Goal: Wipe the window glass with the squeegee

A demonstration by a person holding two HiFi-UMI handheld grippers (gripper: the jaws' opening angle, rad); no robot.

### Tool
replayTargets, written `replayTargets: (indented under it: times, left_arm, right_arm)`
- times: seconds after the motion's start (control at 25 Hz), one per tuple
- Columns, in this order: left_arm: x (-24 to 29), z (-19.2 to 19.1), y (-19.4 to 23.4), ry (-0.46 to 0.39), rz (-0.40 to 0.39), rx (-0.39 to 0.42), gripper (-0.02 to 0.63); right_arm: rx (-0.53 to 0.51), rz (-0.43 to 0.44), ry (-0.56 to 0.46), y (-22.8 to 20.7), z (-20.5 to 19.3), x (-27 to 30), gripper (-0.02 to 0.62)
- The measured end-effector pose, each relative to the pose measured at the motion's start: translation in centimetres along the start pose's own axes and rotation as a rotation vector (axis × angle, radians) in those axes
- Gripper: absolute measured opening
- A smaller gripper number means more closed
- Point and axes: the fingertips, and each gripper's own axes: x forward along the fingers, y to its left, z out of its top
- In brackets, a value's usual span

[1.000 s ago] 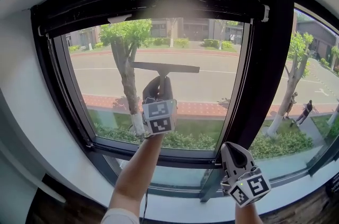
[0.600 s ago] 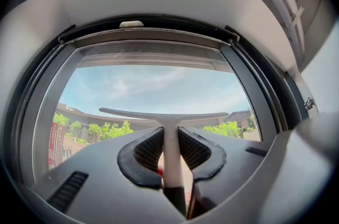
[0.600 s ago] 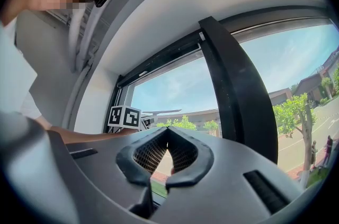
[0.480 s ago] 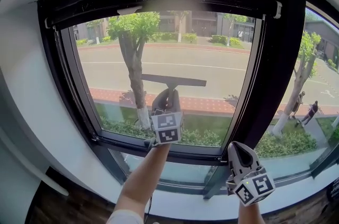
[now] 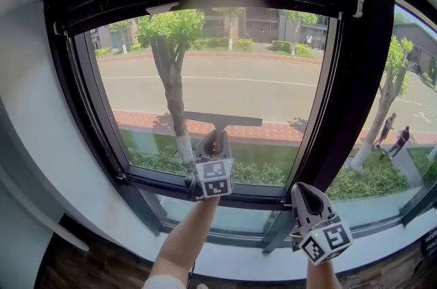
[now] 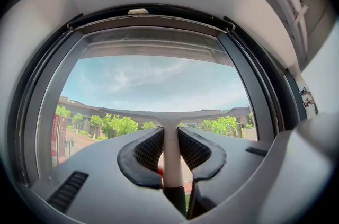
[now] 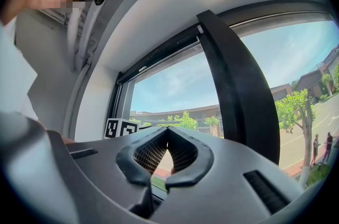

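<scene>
Squeegee (image 5: 222,120) low on the window glass (image 5: 225,76), held by the left gripper (image 5: 214,139).

At 9 o'clock in the head view: white wall (image 5: 37,117), then the dark window frame (image 5: 85,110). Around 11 o'clock, through the glass: a tree (image 5: 171,42) beside a road. Just below centre, toward 6 o'clock: left gripper raised on an outstretched arm, jaws clamped on the squeegee's pale handle, pads pressing it from both sides. At 12 o'clock from that gripper: blade lying level across the lower part of the pane, seemingly against the glass, near the bottom edge. At 5 o'clock: right gripper (image 5: 303,192) low near the sill (image 5: 225,260), jaws closed with tips meeting and nothing between them, well apart from the squeegee, at the foot of the thick black post (image 5: 351,76) between panes. At 3 o'clock: a second pane with two people on a path outside.
</scene>
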Motion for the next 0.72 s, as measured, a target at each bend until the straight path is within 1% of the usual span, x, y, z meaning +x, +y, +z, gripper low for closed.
replayTargets:
  times: [0.4, 0.6, 0.72]
  left_arm:
    - [-1.9, -7.9, 0.0, 0.119, 0.018, -0.019, 0.092]
    - [-2.6, -10.8, 0.2, 0.165, 0.019, 0.0, 0.092]
    - [-3.2, -12.9, 0.3, 0.207, 0.026, -0.006, 0.092]
  right_arm:
    - [0.009, 0.0, 0.023, -0.3, -1.2, 0.1, 0.011]
    - [0.014, 0.001, 0.03, -0.3, -1.6, 0.4, 0.011]
    - [0.017, 0.002, 0.036, -0.2, -1.9, 0.4, 0.011]
